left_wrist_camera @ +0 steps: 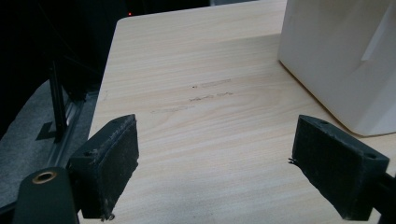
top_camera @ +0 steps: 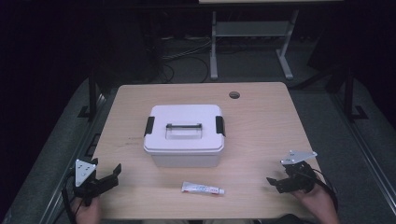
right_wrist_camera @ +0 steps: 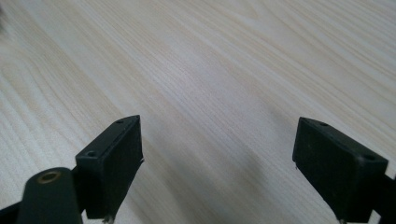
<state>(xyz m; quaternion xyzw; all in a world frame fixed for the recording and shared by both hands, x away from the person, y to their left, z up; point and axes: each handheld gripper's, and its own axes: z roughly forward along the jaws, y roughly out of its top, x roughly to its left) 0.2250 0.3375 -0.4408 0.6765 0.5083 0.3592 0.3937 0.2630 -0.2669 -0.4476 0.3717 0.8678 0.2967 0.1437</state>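
Note:
A white lidded box point(top_camera: 184, 135) with black side latches and a dark handle stands in the middle of the wooden table point(top_camera: 261, 126). In front of it lies a small white tube point(top_camera: 202, 189) with a red print. My left gripper point(top_camera: 108, 175) rests open at the table's front left corner, nothing between its jaws; its own view point(left_wrist_camera: 215, 158) shows bare wood and the box's corner point(left_wrist_camera: 345, 60) at the upper right. My right gripper point(top_camera: 275, 183) is open at the front right, pointing left towards the tube; bare wood lies between its jaws point(right_wrist_camera: 217, 158).
A round cable hole point(top_camera: 234, 95) sits near the table's far right edge. Beyond the table stand a grey desk frame point(top_camera: 252, 42) and cables on a dark floor. Metal rails run along both sides of the table.

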